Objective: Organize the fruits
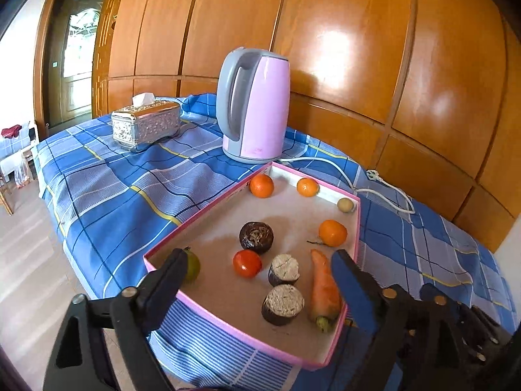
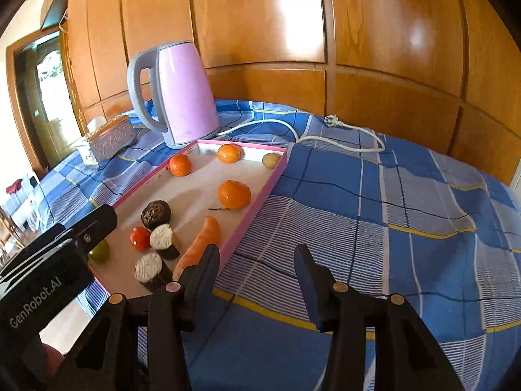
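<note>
Left gripper (image 1: pixel 260 272) gaping wide over the pink tray (image 1: pixel 228 325), gripping nothing, right gripper (image 2: pixel 257 265) hanging part-open and empty, carrot (image 2: pixel 198 244) lying at its ten o'clock, tangerines (image 1: pixel 332 233) sitting inside the tray.

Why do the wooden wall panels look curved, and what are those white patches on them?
In the left wrist view the wide lens bends the wall panels into arcs, and the white patches are window light glaring off the varnish. The right wrist view shows the same bending and glare; the corners go dark, yet the tray stays sharp.
</note>
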### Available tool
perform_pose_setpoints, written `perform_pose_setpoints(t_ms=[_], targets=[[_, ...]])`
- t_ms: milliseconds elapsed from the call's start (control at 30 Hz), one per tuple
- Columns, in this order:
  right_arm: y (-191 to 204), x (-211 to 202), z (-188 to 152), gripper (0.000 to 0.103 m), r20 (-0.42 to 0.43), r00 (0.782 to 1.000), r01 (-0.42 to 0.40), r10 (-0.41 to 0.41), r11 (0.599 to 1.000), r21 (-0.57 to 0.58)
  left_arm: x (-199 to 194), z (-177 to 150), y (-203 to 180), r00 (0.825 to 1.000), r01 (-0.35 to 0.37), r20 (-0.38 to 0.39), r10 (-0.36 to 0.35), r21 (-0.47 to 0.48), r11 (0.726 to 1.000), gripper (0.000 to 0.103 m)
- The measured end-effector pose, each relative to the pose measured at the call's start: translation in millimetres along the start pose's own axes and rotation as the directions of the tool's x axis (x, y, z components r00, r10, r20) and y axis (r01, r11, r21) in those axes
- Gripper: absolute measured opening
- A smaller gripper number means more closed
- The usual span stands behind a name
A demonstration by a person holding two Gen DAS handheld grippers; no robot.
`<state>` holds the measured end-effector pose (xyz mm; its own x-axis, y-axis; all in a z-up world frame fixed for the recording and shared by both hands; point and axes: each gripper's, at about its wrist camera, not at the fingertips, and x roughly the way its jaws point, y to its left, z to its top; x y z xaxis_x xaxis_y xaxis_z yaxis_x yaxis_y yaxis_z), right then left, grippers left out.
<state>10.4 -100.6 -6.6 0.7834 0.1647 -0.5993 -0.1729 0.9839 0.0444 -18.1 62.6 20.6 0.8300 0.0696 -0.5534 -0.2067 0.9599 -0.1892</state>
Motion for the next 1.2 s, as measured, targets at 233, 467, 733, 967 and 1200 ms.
perform_pose_setpoints(t_ms=[233,467,733,967,1200], targets=[[-4,-9,-7,0.048,0.015,1.000,0.027,-0.027,1.000,0.001,0,-7,1,1.000,-0.014,-0.001,0.014,-0.015,1.000,0.098],[-2,-8,-10,0.048,0.003,1.000,0.027,-0.027,1.000,-0.008,1,-9,-1,1.000,-0.030,0.002,0.030,-0.010,0.999,0.099],[2,-6,-9,0.048,0.003,1.000,0.027,-0.027,0.999,-0.022,3,-9,1,0.999,-0.033,-0.003,0.033,-0.023,0.999,0.099],[5,-4,-8,0.049,0.003,1.000,0.028,-0.028,0.999,-0.032,3,-9,1,0.999,-0.034,-0.004,0.034,-0.026,0.999,0.099],[6,-4,-8,0.049,0.002,1.000,0.029,-0.029,0.999,-0.035,3,-9,2,0.999,-0.035,-0.003,0.035,-0.028,0.999,0.099]])
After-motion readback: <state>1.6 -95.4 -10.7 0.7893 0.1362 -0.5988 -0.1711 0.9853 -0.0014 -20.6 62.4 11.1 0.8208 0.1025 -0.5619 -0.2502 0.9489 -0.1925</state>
